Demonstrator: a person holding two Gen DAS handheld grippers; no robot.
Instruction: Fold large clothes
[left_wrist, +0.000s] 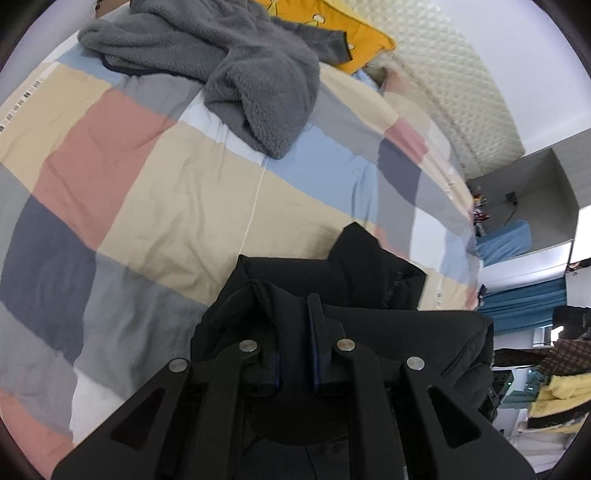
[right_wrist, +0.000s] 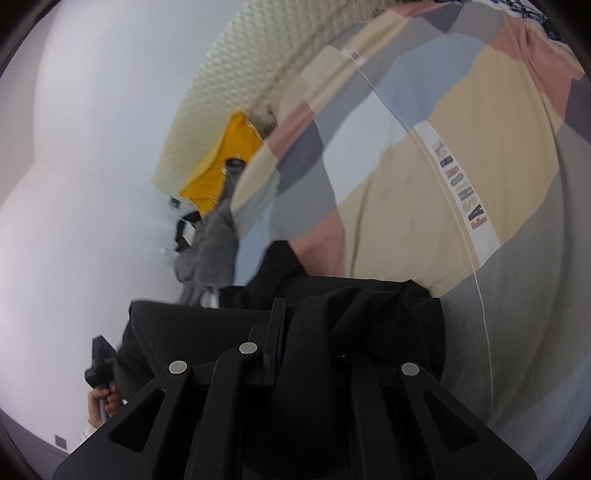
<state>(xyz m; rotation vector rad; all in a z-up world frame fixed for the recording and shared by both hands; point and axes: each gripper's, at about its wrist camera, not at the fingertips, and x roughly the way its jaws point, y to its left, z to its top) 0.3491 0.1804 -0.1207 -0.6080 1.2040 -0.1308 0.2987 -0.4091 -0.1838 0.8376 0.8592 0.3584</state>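
Note:
A black garment (left_wrist: 369, 280) hangs above the patchwork bedcover (left_wrist: 155, 177). My left gripper (left_wrist: 293, 314) is shut on a bunched fold of it; cloth drapes over the left finger. In the right wrist view the same black garment (right_wrist: 207, 332) stretches leftward, and my right gripper (right_wrist: 295, 325) is shut on its other edge, with cloth covering the right finger. The left gripper and the hand holding it (right_wrist: 99, 373) show at the garment's far end.
A grey fleece garment (left_wrist: 229, 62) lies crumpled at the far side of the bed, beside a yellow garment (left_wrist: 332, 26). A cream quilted headboard (left_wrist: 443, 81) runs behind. Shelves and blue cloth (left_wrist: 517, 240) stand at the right.

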